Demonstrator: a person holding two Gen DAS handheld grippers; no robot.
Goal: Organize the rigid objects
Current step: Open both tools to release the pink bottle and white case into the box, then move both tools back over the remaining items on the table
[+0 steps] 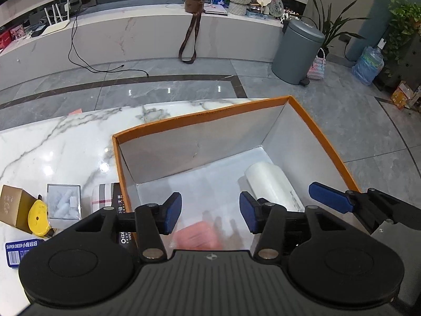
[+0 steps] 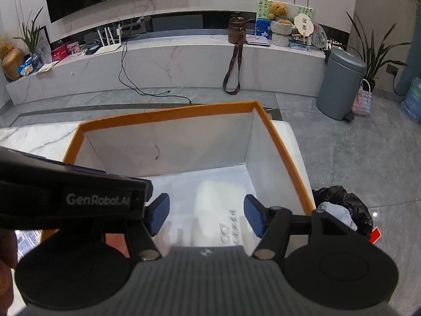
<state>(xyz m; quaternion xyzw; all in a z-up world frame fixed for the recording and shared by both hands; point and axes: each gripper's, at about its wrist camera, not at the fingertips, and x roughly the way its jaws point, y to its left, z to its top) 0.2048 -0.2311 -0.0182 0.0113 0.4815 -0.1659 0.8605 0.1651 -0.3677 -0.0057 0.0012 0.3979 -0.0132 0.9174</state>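
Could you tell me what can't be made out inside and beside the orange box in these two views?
- Pinkish item in the orange box, left wrist view: blurred, partly behind the left gripper.
- White roll, right wrist view: blurred, printing unreadable.
- Blue tin, left wrist view: partly hidden by the gripper.

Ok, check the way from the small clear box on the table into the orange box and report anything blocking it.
The clear box sits left of the orange box. Between them lie a plaid item and the orange box's left wall; it must be lifted over both. The left gripper hangs open over the inside.
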